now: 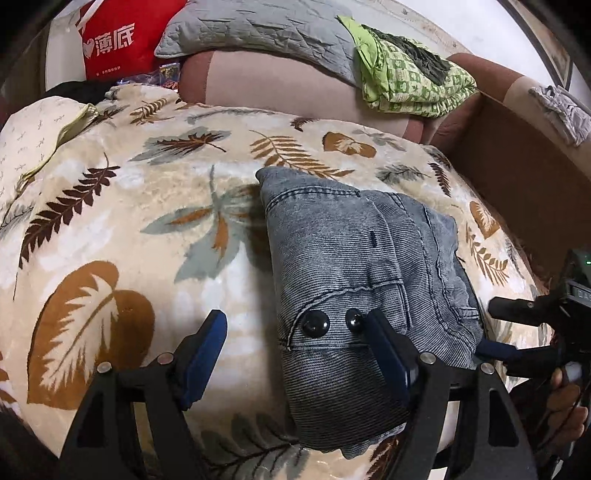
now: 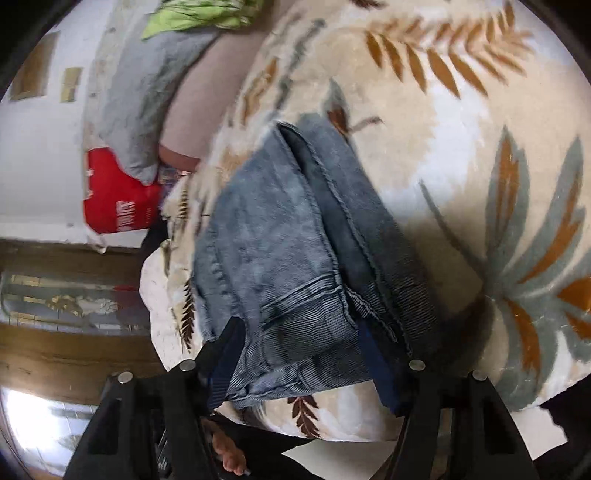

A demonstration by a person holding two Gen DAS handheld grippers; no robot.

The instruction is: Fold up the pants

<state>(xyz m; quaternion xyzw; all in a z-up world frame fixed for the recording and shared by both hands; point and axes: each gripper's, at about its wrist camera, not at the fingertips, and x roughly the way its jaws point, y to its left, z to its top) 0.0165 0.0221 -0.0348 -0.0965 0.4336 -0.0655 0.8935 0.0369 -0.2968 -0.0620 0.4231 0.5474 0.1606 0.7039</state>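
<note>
The pants (image 1: 343, 251) are grey-blue denim, folded into a thick bundle on a leaf-patterned blanket (image 1: 147, 177). Two black buttons show on top near my left gripper (image 1: 295, 321). It is open: its right finger (image 1: 388, 354) lies over the denim and its left finger (image 1: 207, 350) hangs above bare blanket. My right gripper (image 1: 487, 326) sits at the bundle's right edge. In the right wrist view the pants' (image 2: 280, 229) hemmed end fills the gap of the right gripper (image 2: 299, 328). The cloth brushes both pads and looks unsqueezed.
Behind the blanket stand a pink-brown sofa back (image 1: 280, 85), a grey quilted pillow (image 1: 258, 26), a folded green cloth (image 1: 406, 81) and a red bag (image 1: 122, 40). A brown box wall (image 1: 517, 166) runs along the right. A hand (image 1: 565, 406) holds the right gripper's handle.
</note>
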